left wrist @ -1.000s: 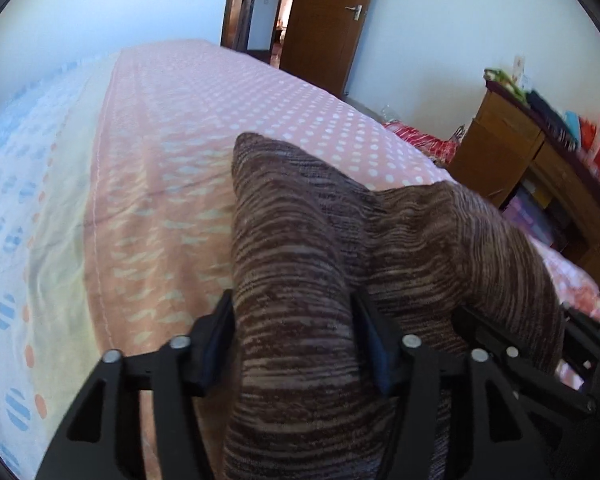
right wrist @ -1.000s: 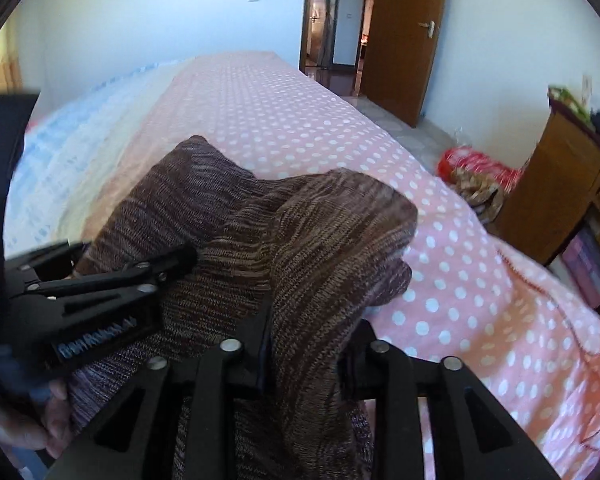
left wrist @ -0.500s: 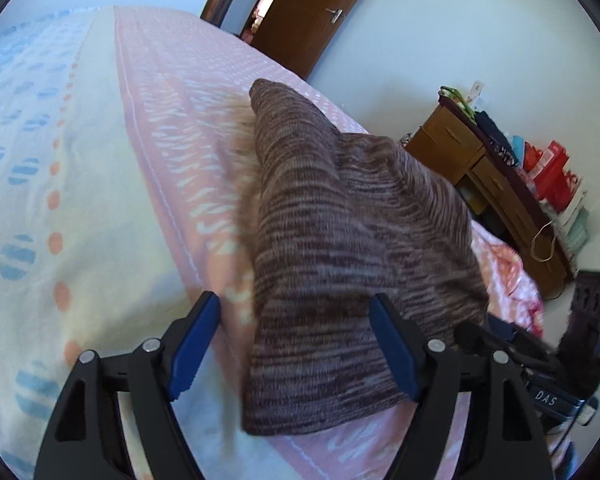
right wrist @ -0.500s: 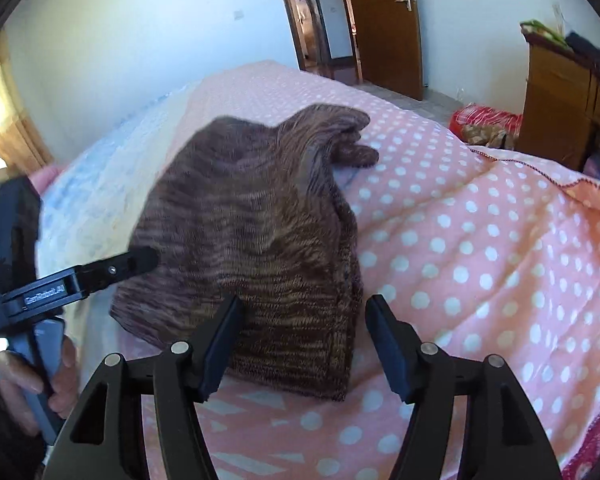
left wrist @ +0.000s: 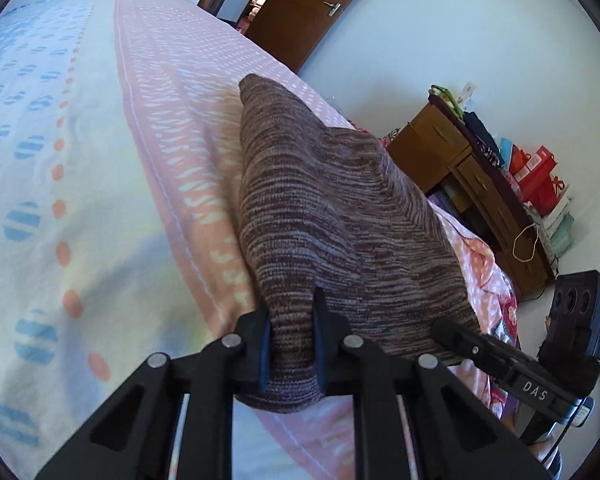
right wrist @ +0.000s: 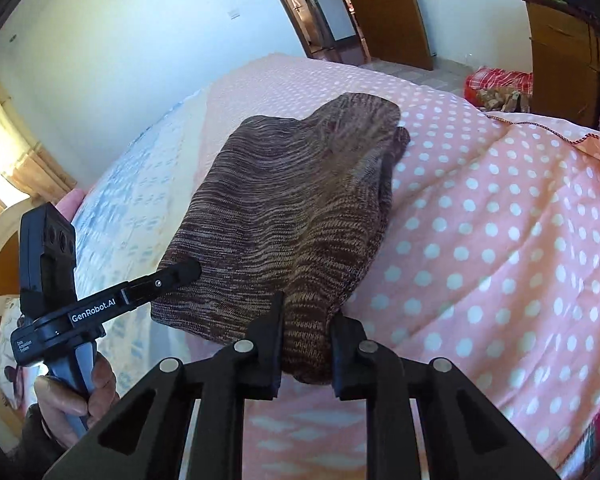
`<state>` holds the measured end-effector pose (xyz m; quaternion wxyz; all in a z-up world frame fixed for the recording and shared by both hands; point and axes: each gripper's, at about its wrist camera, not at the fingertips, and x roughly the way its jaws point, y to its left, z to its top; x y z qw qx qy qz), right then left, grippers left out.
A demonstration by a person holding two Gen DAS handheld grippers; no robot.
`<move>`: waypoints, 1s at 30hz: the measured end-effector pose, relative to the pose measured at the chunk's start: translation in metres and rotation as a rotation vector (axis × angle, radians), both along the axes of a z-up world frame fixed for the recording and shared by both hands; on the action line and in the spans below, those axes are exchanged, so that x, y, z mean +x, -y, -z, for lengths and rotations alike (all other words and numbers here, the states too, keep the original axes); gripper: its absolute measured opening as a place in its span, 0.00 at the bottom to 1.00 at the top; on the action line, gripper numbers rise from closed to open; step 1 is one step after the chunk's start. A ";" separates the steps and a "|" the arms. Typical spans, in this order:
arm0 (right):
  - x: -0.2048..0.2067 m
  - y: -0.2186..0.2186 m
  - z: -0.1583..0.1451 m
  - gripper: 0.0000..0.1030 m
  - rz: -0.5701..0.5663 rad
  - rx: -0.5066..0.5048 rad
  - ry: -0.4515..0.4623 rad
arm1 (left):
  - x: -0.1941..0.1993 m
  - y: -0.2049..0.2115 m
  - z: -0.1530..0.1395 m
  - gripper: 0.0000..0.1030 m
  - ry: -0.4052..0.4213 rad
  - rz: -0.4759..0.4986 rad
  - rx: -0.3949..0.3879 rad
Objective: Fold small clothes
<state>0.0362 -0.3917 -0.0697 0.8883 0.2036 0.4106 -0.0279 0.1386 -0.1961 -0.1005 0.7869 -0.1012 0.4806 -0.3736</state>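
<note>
A brown striped knit garment (left wrist: 332, 208) lies folded on the bed, running away from me. My left gripper (left wrist: 293, 308) is at its near left corner, jaws closing, with the blue pads pinching a fold of the knit. My right gripper (right wrist: 306, 316) is at the near right corner (right wrist: 300, 344), jaws closing too, with a bunch of cloth pressed between its pads. Each gripper shows in the other's view: the right gripper (left wrist: 452, 330) at the garment's edge, the left gripper (right wrist: 184, 270) touching the knit. A hand (right wrist: 76, 392) holds the left handle.
The bed has a pink dotted cover (right wrist: 480, 240) on the right and a pale sheet with blue and orange marks (left wrist: 80, 200) on the left. A wooden dresser (left wrist: 460, 168) with boxes and bags stands beyond the bed. A red checked bundle (right wrist: 496, 84) lies on the floor by the brown door (right wrist: 392, 20).
A second ago both grippers held the garment raised. They then laid it on the bed and opened around its near edge. Now both have closed on that edge.
</note>
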 end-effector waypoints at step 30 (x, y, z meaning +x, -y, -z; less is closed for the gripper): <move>-0.113 -0.052 -0.045 0.50 0.053 -0.386 0.085 | -0.087 0.003 -0.039 0.29 0.382 -0.060 0.361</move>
